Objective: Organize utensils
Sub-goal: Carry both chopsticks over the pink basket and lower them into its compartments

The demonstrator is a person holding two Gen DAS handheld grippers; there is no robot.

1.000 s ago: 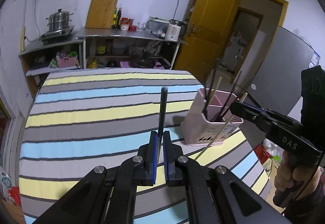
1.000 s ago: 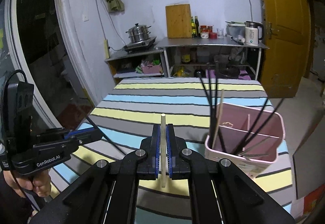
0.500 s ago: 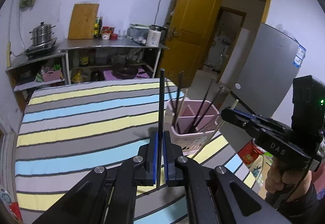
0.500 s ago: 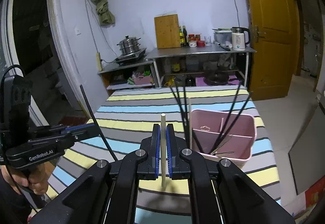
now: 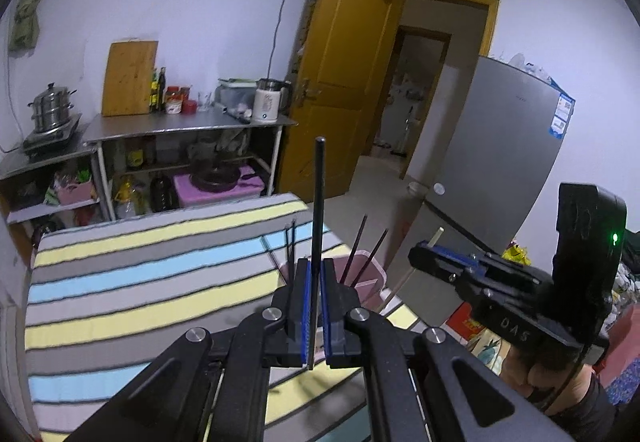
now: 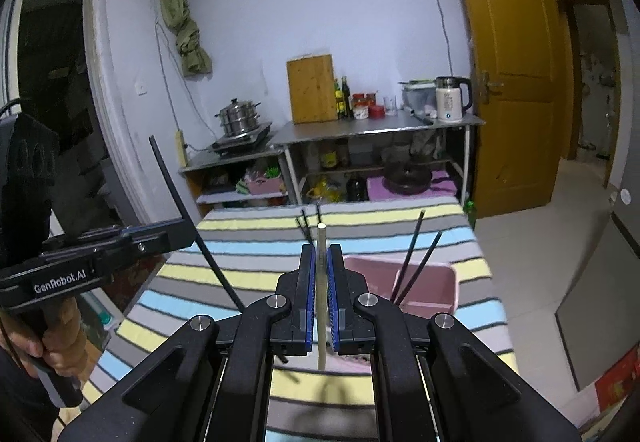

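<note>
Clamping a black chopstick (image 5: 319,201) upright between its blue pads, the left gripper (image 5: 314,306) now sits higher than it did a second ago: then the striped cloth filled most of its view and the pink utensil holder (image 5: 370,280) stood off to the right in full, whereas now the holder is half hidden right behind the jaws and the doorway and the grey fridge (image 5: 492,157) take up the upper view. The right gripper (image 6: 319,294) is likewise clenched, on a pale wooden chopstick (image 6: 321,282) that stands up through its pads and pokes out below them; in its own view the holder (image 6: 416,282) has slid from a large shape at the right to a smaller one just behind and right of the jaws, so this hand has lifted and pulled back as well. Neither grip has altered over the second. Seen from the right camera, the left gripper (image 6: 176,238) carries its chopstick tilted, well apart from the holder, a hand (image 6: 48,338) wrapped round its handle. Inside the holder several dark chopsticks (image 6: 416,262) lean against the rim, already sorted. On the striped tablecloth (image 5: 140,282) no loose utensil shows in either view. My reading is that both sticks have been raised clear of the table and are being carried toward the holder; each needs to be tipped point-down over a compartment before the jaws let go, and the two hands are near enough that the sticks could cross.
</note>
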